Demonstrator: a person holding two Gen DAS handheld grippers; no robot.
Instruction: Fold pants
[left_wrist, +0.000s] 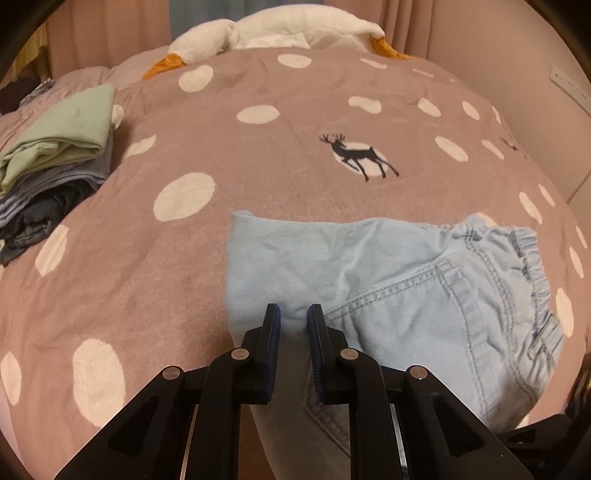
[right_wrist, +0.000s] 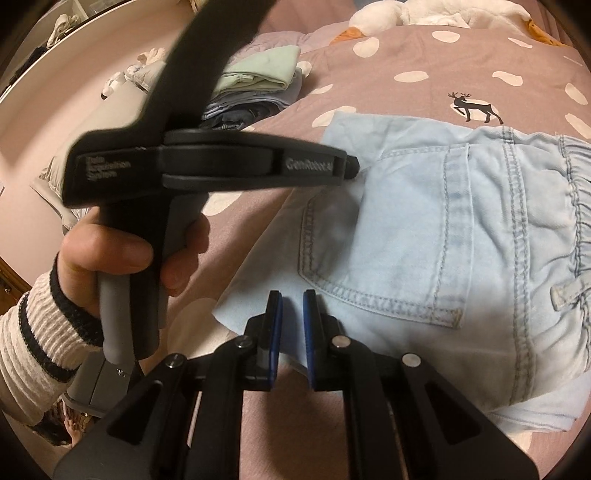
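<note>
Your left gripper (left_wrist: 292, 314) had its jaws parted by a narrow gap with nothing pinched between them; the pale denim pants (left_wrist: 388, 288) lay just past the tips and spread away to the jaws' right, folded into a compact packet on the spotted bedspread (left_wrist: 147, 258). Your right gripper (right_wrist: 292, 301) was the same: jaws slightly apart, empty, tips over the near edge of the pants with the back pocket (right_wrist: 388, 236) just ahead and to their right.

The fold looked nearly finished. To do this step well, you would have pressed the loose left edge flat and squared the corners before lifting the packet toward the stack of folded clothes (left_wrist: 55, 158), well off to the left jaws' left.

On the left gripper's body in the right wrist view, blurred white lettering read "GenRobot" and, on the rear block, "Data Acquisition System".
</note>
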